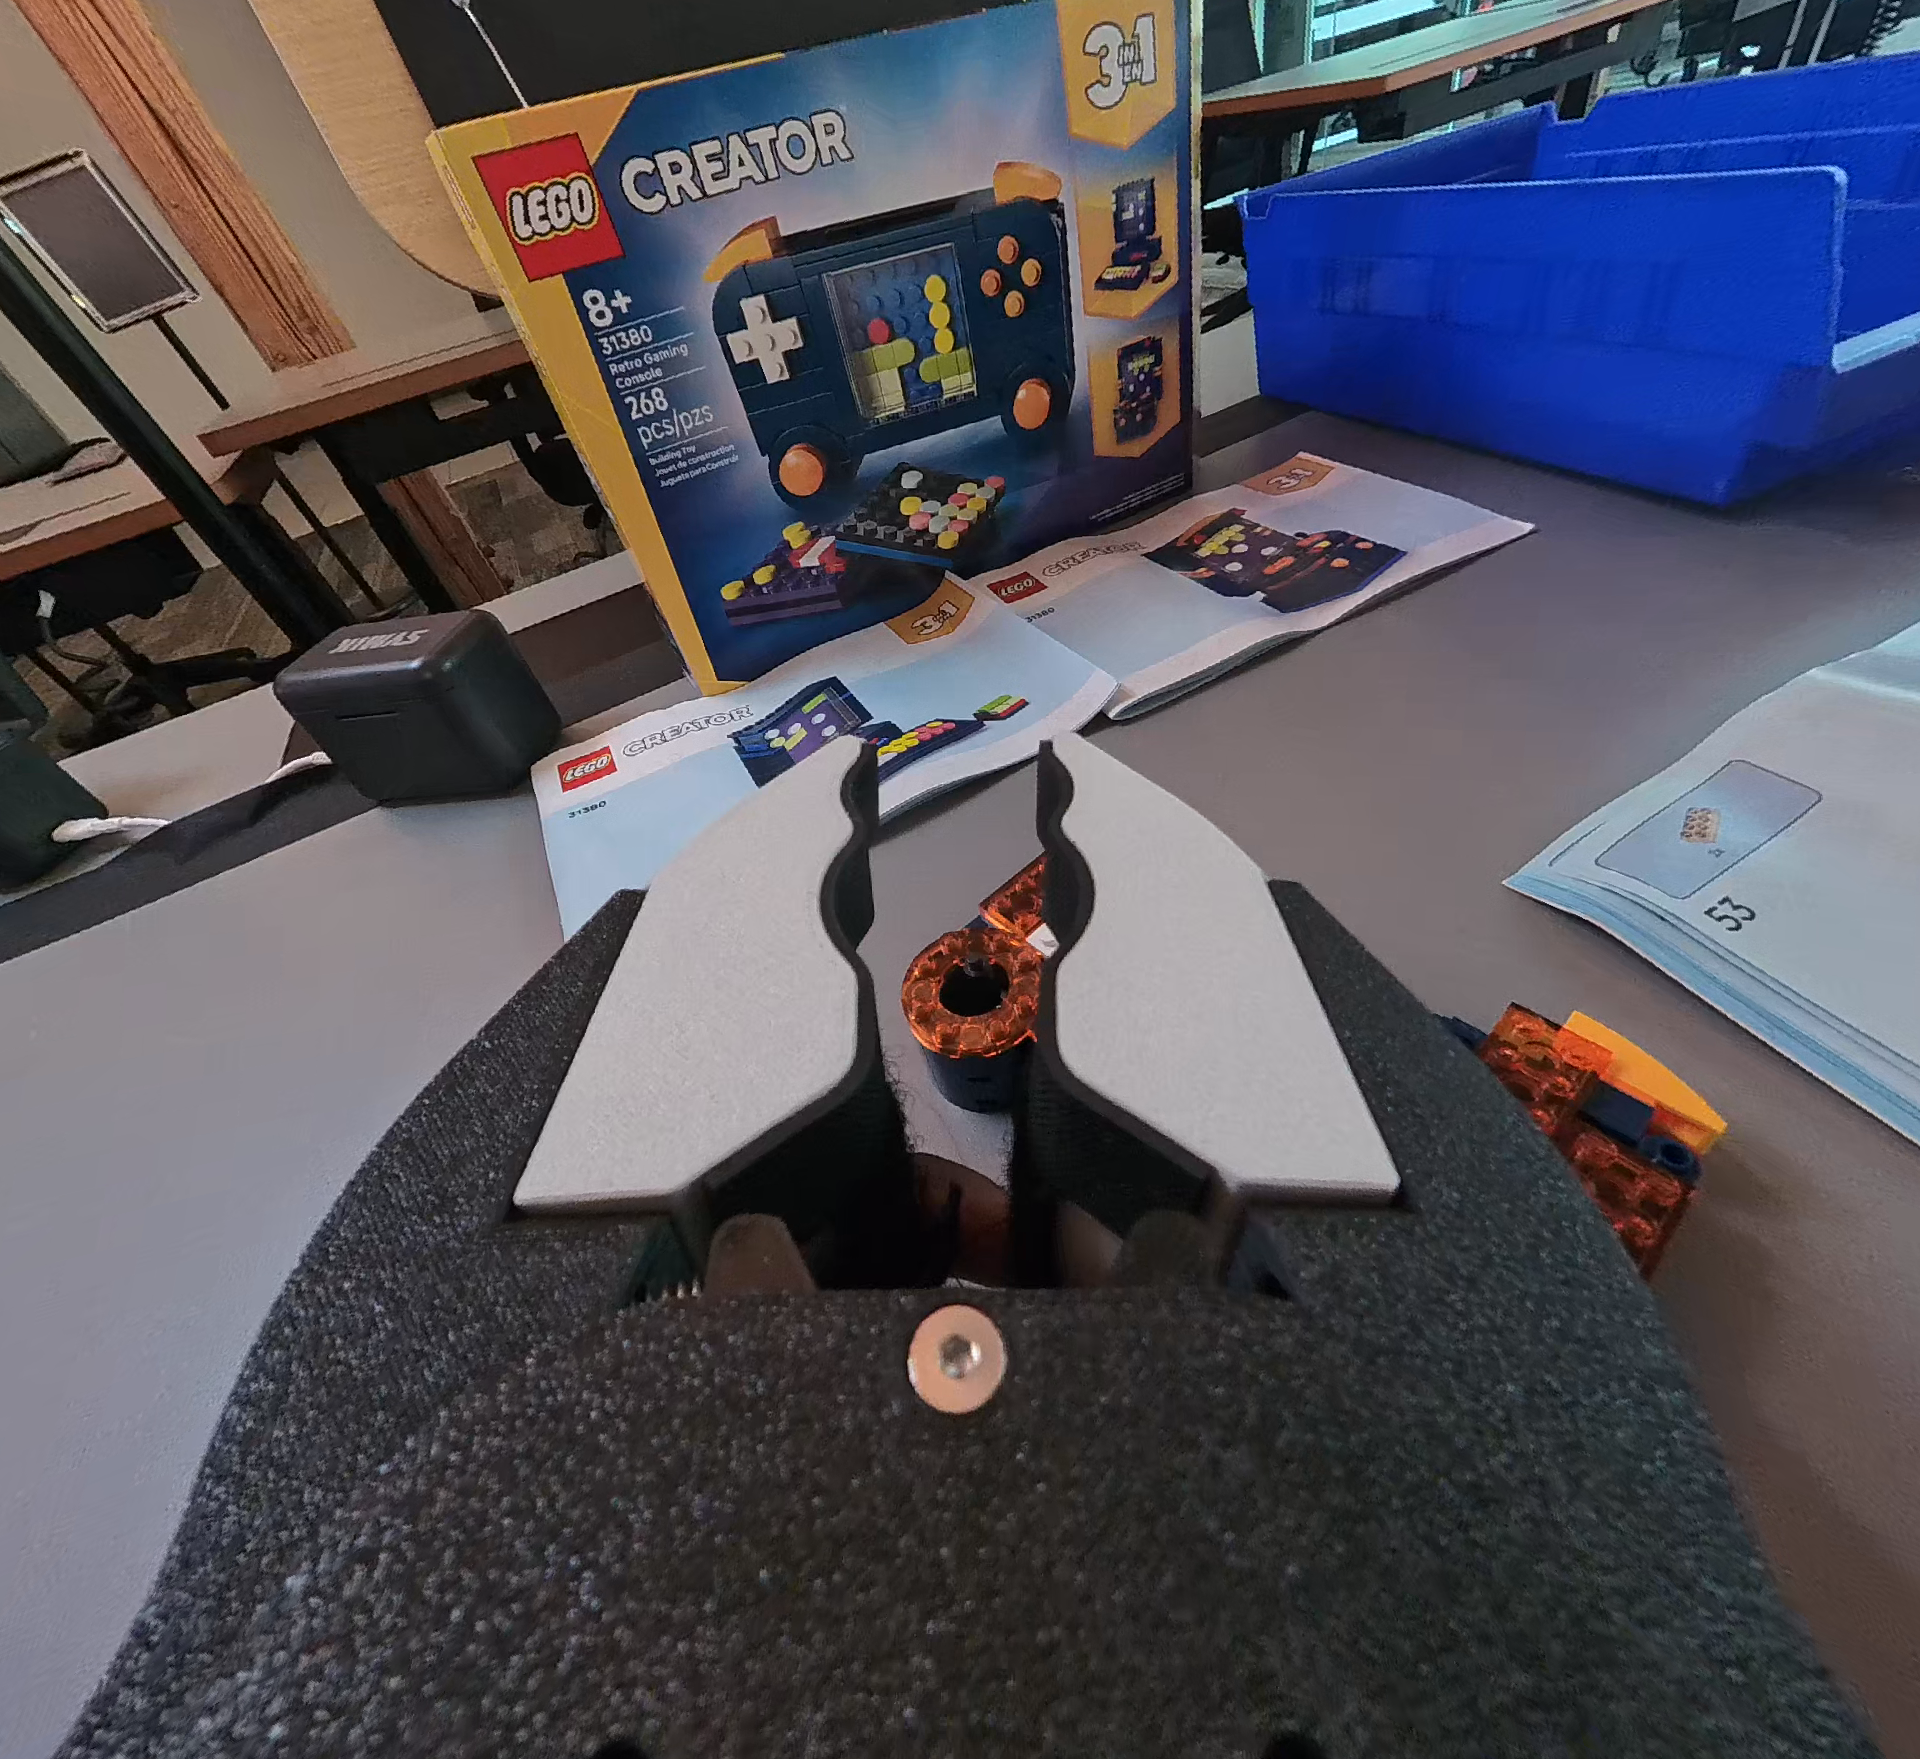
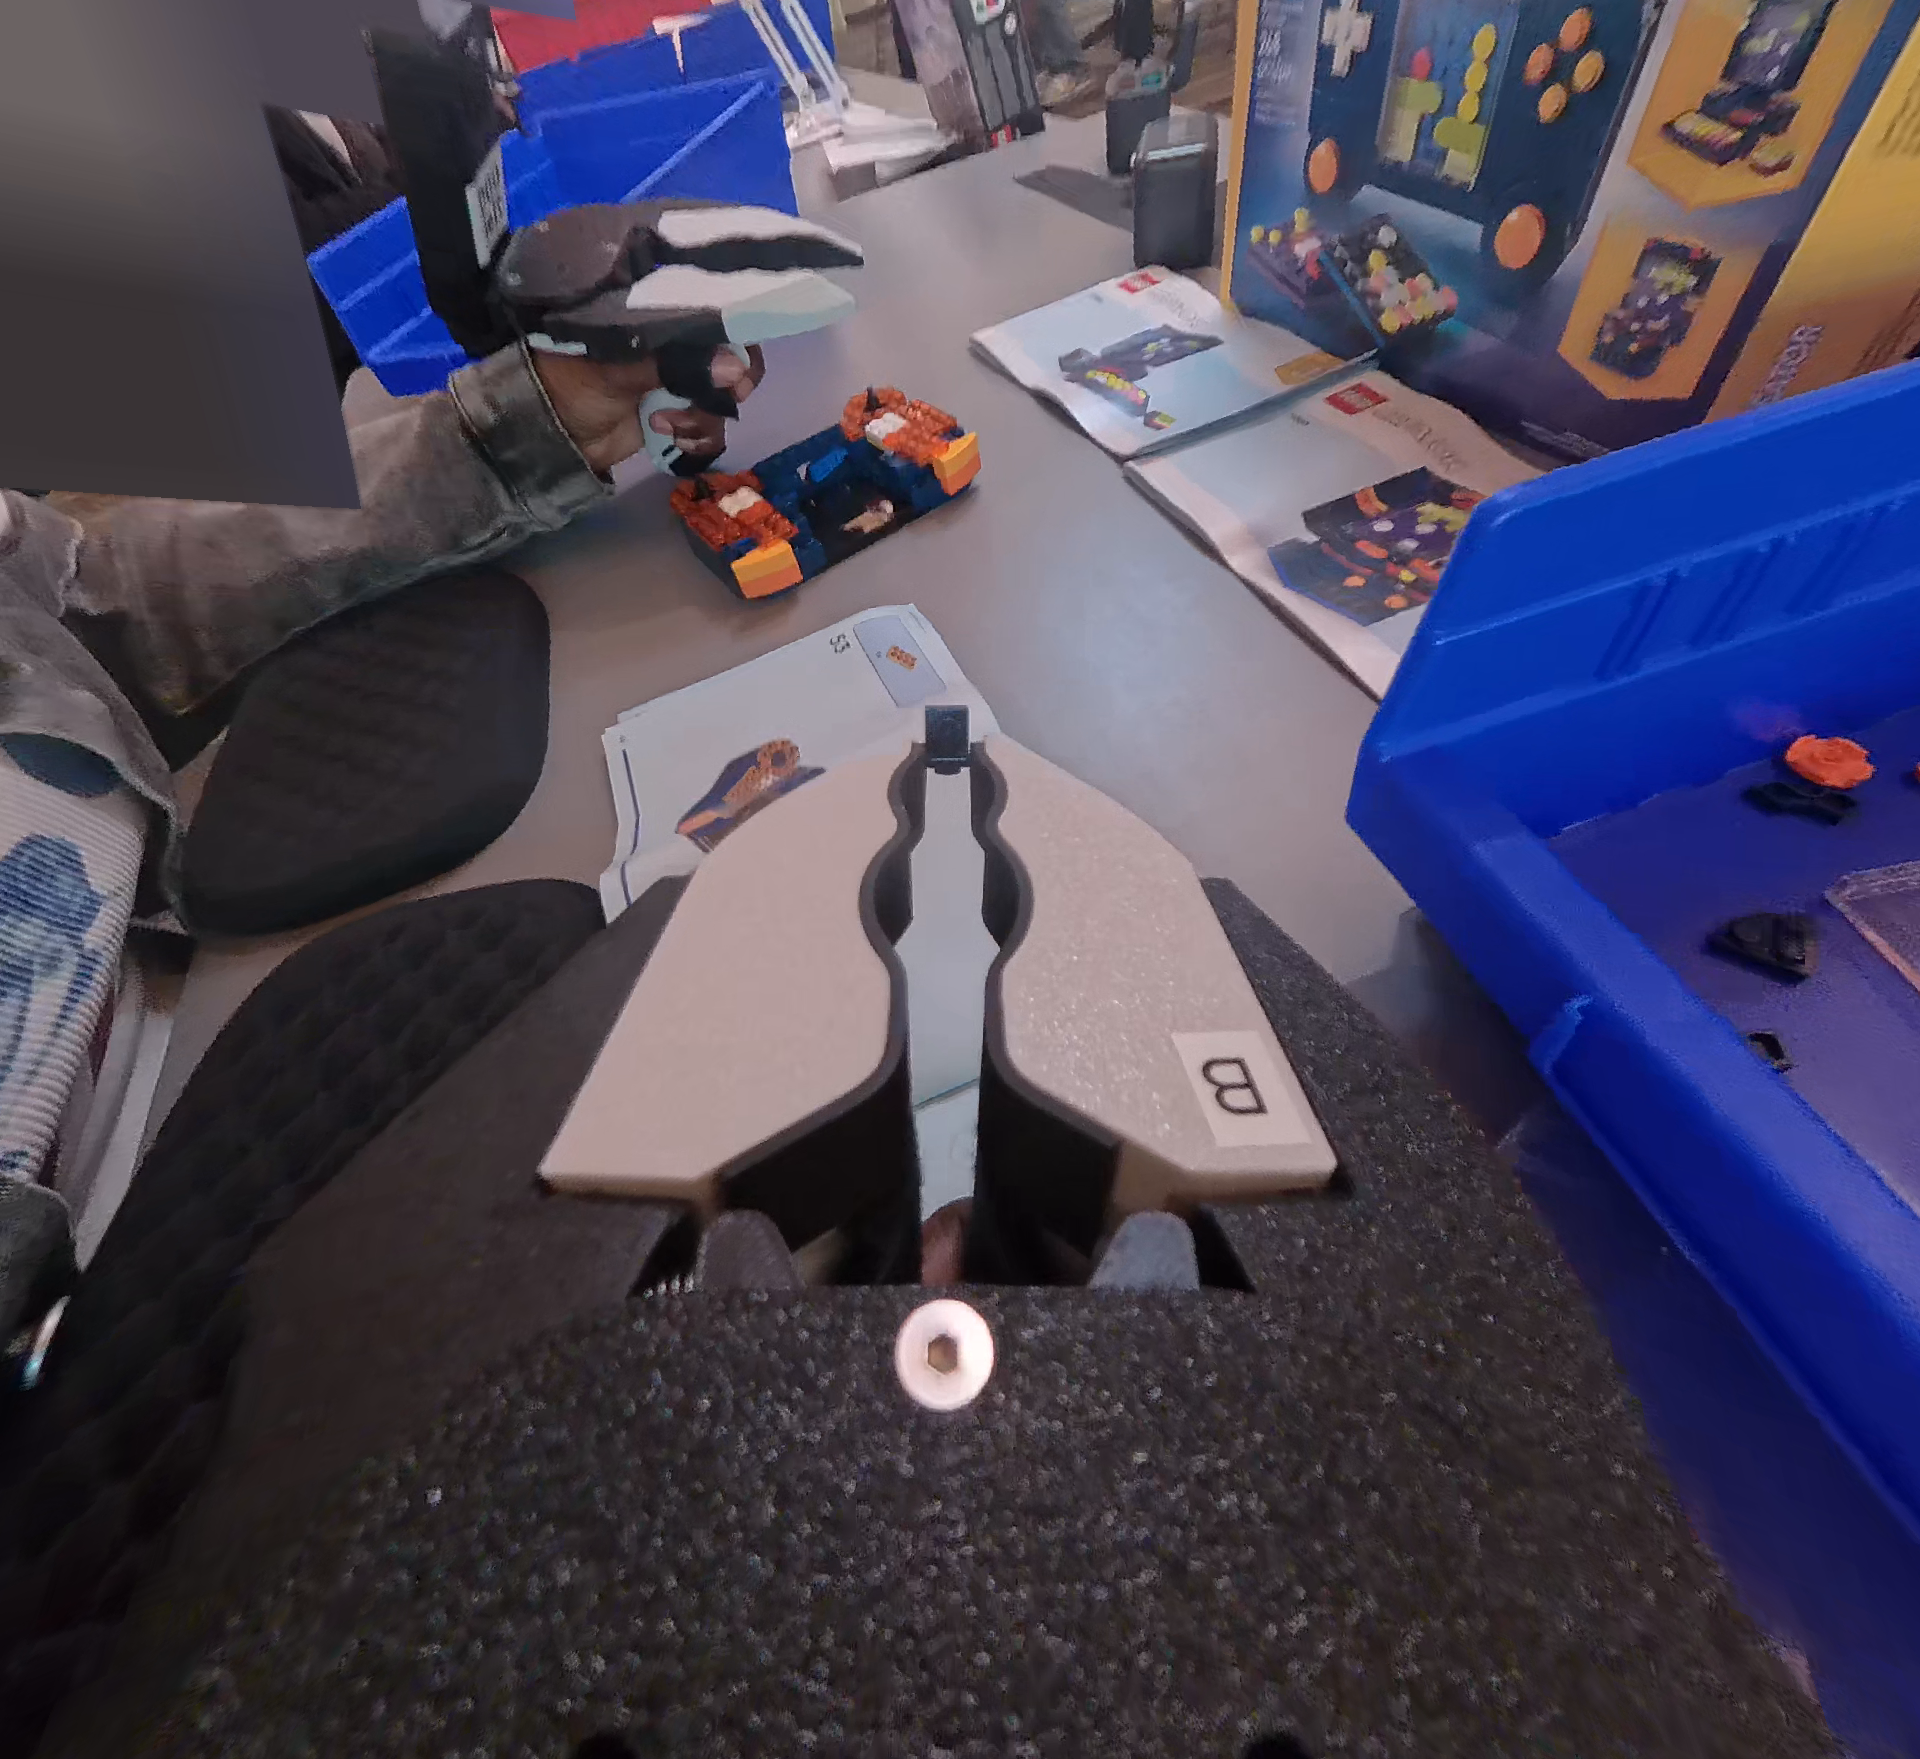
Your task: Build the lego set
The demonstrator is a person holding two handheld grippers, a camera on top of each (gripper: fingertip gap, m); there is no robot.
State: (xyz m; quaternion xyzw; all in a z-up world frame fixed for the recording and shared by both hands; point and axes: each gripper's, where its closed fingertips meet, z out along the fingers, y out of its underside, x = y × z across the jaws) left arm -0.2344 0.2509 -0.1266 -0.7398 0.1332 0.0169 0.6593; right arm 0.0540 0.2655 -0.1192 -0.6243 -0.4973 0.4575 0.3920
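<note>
The right gripper [image 2: 947,753] sits low in the middle of the right wrist view, pointing out over the grey table [image 2: 1091,649]. Its two fingers are pinching a tiny dark brick [image 2: 948,735] right at the tips. Under it lies an open booklet [image 2: 748,733].

The left gripper [image 2: 847,281] shows in the upper left of that same view. A hand [image 2: 623,400] in a grey sleeve holds it up above the table, level and pointing to the right. Its fingers are spread apart with nothing between the tips. Just below it on the table sits a half-built toy [image 2: 831,488] made of blue and orange bricks.

In the left wrist view the left gripper [image 1: 956,764] looks down past its open fingers at the orange round part [image 1: 971,987] of that toy, lower in the middle of the frame. More of the toy peeks out at the lower right.

A big toy box [image 1: 852,338] stands upright in the upper middle. Two closed booklets [image 1: 1039,649] lie flat in front of it. A small black cube [image 1: 421,701] sits to the left. A blue bin [image 1: 1590,296] fills the upper right, and in the right wrist view it stands close by on the right side, with small loose bricks [image 2: 1808,774] inside.
</note>
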